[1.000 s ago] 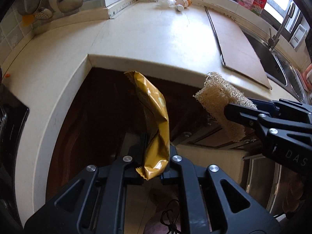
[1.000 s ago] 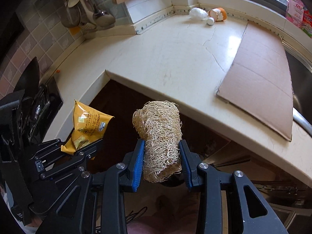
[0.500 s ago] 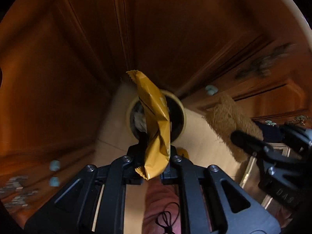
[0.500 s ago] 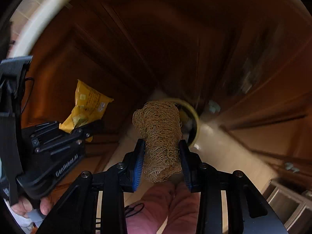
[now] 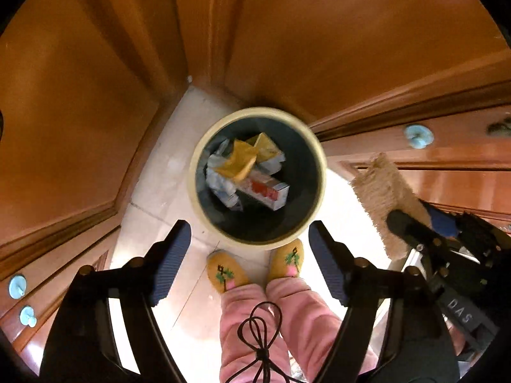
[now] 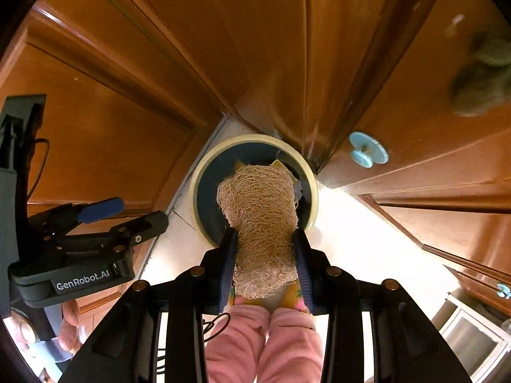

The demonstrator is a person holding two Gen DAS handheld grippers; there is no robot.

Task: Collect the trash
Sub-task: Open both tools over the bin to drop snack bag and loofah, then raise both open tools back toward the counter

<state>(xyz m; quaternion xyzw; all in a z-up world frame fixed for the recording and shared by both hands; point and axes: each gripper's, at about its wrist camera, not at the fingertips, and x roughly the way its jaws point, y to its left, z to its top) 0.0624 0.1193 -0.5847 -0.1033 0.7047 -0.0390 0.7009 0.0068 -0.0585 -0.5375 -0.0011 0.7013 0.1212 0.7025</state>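
Note:
A round trash bin (image 5: 319,172) with a cream rim stands on the floor in the cabinet corner. The yellow snack wrapper (image 5: 238,161) lies inside it on other trash. My left gripper (image 5: 249,245) is open and empty, just above the bin's near rim. My right gripper (image 6: 264,255) is shut on a tan loofah sponge (image 6: 260,210), held above the bin (image 6: 201,172). The loofah also shows at the right of the left wrist view (image 5: 386,198). The left gripper shows at the left of the right wrist view (image 6: 127,214).
Brown wooden cabinet doors (image 5: 319,32) with pale blue knobs (image 5: 418,135) surround the bin on three sides. The person's yellow slippers (image 5: 225,273) and pink trouser legs (image 5: 246,319) stand right next to the bin. A tiled floor (image 5: 159,191) lies around it.
Both grippers swung down from the countertop to over the floor bin. The left gripper opened and the yellow wrapper dropped into the bin. The right gripper still holds the loofah.

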